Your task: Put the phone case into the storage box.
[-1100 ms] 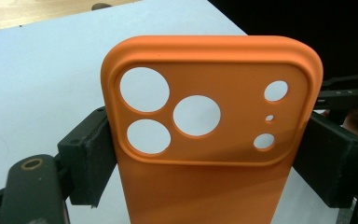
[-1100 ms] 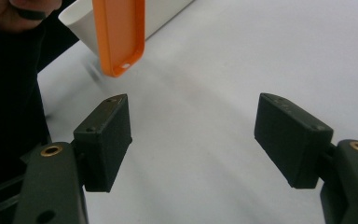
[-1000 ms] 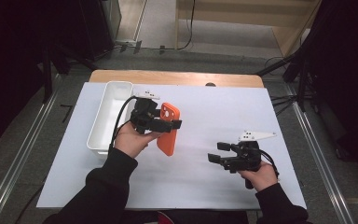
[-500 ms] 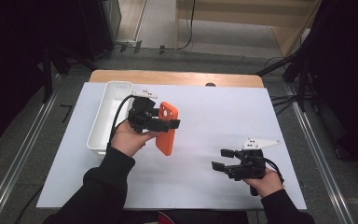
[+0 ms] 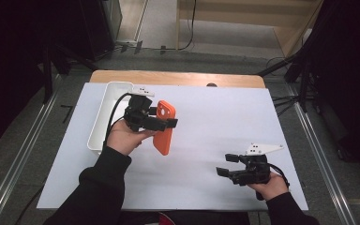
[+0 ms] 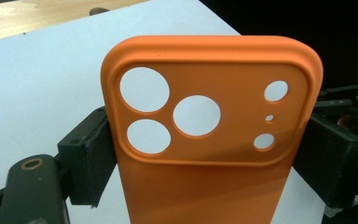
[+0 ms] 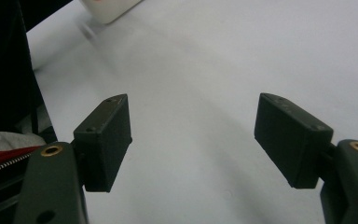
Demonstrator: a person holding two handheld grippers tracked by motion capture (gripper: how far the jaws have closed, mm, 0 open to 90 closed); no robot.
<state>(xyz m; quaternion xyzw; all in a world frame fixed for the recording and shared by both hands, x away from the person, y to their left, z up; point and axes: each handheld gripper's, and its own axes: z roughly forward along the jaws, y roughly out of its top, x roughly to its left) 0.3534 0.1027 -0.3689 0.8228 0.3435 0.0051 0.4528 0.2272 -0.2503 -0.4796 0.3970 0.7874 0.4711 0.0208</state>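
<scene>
1. Plainly, the left gripper [image 5: 161,123] is clamped on an orange phone case [image 5: 163,129], its two black pads pressing the case's long edges from either side.
2. From the left gripper view, the phone case [image 6: 214,154] stands upright between the jaws, back side toward the camera, with three large round lens cutouts in a raised panel and three smaller holes at the panel's far side.
3. No brand, logo or lettering can be read on the case; its surface is plain matte orange.
4. Seen from above, the case hangs over the white table cover [image 5: 225,122], just beside the white tray [image 5: 104,117] at the cover's left edge.
5. The right gripper [image 5: 225,165] is held well apart from the case, low near the front right of the cover, pointing toward the left.
6. Its jaws stand wide with nothing between them; the right gripper view shows bare white cover [image 7: 191,93] past the pads, and a corner of the tray [image 7: 109,8] at the top.
7. No writing is legible on the grippers, the tray or the wooden table edge [image 5: 178,77].
</scene>
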